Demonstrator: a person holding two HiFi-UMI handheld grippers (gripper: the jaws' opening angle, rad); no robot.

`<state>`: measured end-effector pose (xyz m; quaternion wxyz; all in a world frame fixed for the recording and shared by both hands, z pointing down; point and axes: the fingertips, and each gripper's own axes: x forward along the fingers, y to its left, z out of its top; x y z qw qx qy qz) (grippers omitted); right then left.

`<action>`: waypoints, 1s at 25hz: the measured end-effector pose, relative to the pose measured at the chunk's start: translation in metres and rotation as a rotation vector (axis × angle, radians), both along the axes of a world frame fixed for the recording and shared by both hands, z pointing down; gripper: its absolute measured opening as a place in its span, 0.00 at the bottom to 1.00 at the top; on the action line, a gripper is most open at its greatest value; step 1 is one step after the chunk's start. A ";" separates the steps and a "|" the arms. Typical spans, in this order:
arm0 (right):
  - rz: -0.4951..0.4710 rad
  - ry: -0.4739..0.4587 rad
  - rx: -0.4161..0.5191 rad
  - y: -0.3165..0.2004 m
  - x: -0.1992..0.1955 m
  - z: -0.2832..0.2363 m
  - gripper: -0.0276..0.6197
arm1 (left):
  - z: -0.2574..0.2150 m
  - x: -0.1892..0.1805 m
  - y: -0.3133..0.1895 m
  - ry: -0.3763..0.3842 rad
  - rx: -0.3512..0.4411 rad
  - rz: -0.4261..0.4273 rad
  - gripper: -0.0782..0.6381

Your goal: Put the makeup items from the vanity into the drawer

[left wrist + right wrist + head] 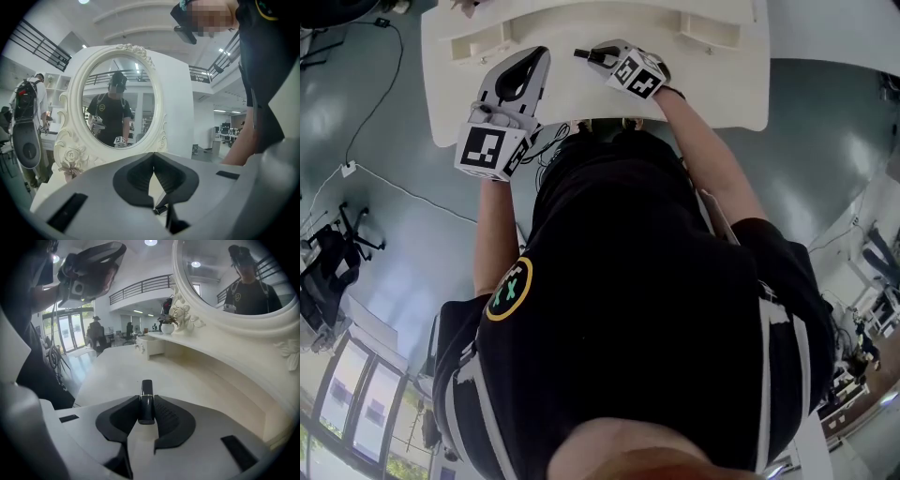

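The dark ribbed fingers (166, 416) of the right gripper (146, 398) are closed on a slim black makeup tube (146, 389), gripping its lower half while its top end pokes out past the tips over the white tabletop (108, 371) (whether the tube touches the surface cannot be told). From the head view, that gripper sits at the tabletop's near edge, just ahead of the person in a black shirt (628, 281). The left gripper (153, 155) is held level beside it, its fingers (171, 176) pressed together tip to tip with nothing between them, pointing at an oval mirror (117, 98) in an ornate white frame that stands at the back of the tabletop. A small white box (151, 345) sits at the tabletop's far end, a little potted plant (167, 325) behind it.
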<state>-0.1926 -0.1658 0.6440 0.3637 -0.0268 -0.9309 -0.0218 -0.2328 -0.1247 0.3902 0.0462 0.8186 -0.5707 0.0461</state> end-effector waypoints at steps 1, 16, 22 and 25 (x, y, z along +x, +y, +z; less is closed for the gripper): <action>0.004 -0.015 0.000 0.002 -0.002 -0.005 0.22 | 0.000 -0.002 0.000 0.000 0.001 -0.004 0.14; 0.208 -0.135 0.140 -0.040 0.052 -0.097 0.22 | 0.008 0.061 -0.047 0.055 0.013 0.255 0.14; 0.369 -0.108 0.208 -0.067 0.160 -0.138 0.22 | -0.004 0.139 -0.065 0.071 0.006 0.380 0.14; 0.411 -0.128 0.201 -0.082 0.199 -0.142 0.22 | -0.001 0.168 -0.079 0.049 0.006 0.372 0.14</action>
